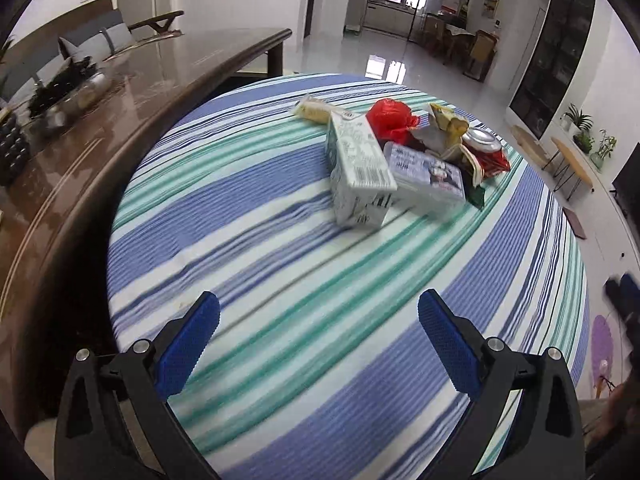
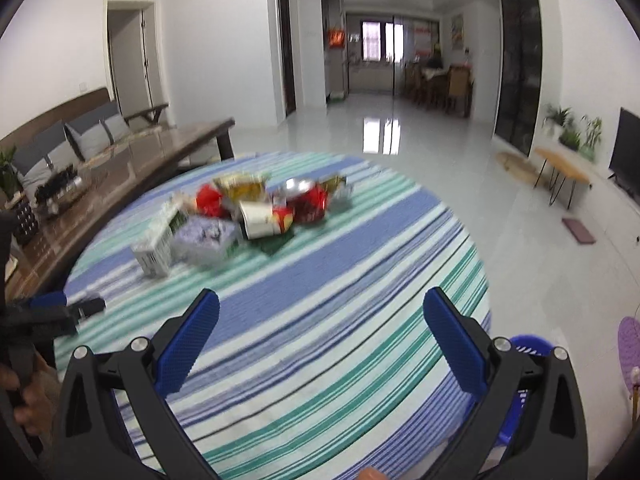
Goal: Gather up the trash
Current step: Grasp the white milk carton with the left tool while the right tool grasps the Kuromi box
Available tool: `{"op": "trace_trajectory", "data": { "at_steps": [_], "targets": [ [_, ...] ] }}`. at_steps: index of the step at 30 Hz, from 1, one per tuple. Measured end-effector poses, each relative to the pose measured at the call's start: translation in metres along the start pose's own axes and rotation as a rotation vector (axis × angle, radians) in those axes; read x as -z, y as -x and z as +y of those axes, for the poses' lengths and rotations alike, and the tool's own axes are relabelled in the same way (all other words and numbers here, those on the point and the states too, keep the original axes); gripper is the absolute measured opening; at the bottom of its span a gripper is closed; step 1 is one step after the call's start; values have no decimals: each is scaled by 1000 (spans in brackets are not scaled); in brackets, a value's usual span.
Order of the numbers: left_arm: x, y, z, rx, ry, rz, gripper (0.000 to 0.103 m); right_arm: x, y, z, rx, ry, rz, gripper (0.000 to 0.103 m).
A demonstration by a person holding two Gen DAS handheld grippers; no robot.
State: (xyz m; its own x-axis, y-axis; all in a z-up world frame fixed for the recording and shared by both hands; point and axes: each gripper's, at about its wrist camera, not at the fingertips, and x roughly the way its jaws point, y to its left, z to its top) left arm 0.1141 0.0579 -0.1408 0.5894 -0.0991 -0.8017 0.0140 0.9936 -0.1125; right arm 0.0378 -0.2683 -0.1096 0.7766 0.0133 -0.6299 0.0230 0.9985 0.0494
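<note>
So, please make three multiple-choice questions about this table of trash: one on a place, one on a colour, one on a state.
1. Where does the milk carton lie in the trash pile?
A. at the edge nearest the left gripper
B. behind the can
C. on the floor

2. What colour is the crumpled bag?
A. yellow
B. red
C. black

3. How are the left gripper and right gripper?
A. both shut on trash
B. one holds the carton
C. both open, holding nothing

Answers: 1 A, the carton is the closest item in the left wrist view. 2 B, it is bright red. 3 C, only the striped cloth shows between the fingers.
</note>
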Motion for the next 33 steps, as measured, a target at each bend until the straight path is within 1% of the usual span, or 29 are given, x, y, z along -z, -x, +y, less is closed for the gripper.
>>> {"op": "trace_trajectory", "data": {
  "at_steps": [2,3,6,8,12,14,15,16,17,19,20,22,23,27,29,33],
  "targets": [
    [-16,-8,-5,18,-26,-7,98,4,-12,0,12,6,23,98],
    [-19,-9,-18,20,-35,-8,98,5,-17,0,7,6,32,98],
    [-53,-25,-35,34,-71,-20,98,7,-28,4,-14,22,47,98],
    [-67,-43,-39,26,-96,-3,98,6,-31,8,-16,45,49,98],
    [-82,-72,-42,22,-134,40,98,5,-39,10,-27,70,58,98],
    [-86,-77,-39,38,-134,40,97,4,-42,11,-32,74,66,98],
    [-87,-77,-38,51,-130,36,90,3,-45,12,-33,82,71,98],
    [-87,-78,-37,67,-130,40,80,2,-47,13,-32,87,72,98],
    [-88,-81,-37,76,-130,43,74,2,-50,14,-30,89,73,98],
    [-90,-85,-35,110,-126,61,49,2,-55,17,-26,86,86,98],
    [-90,-86,-34,138,-122,67,45,2,-59,19,-26,77,98,98],
    [-90,-87,-31,145,-124,60,40,2,-60,25,-44,58,96,98],
    [-90,-85,-30,144,-131,57,39,2,-60,29,-59,57,93,98],
    [-84,-75,-24,160,-134,64,38,7,-57,48,-110,119,89,98],
    [-72,-63,-21,159,-145,64,38,7,-58,48,-118,128,93,98],
    [-56,-46,-17,153,-150,69,38,3,-66,36,-158,81,124,98]
  ]
}}
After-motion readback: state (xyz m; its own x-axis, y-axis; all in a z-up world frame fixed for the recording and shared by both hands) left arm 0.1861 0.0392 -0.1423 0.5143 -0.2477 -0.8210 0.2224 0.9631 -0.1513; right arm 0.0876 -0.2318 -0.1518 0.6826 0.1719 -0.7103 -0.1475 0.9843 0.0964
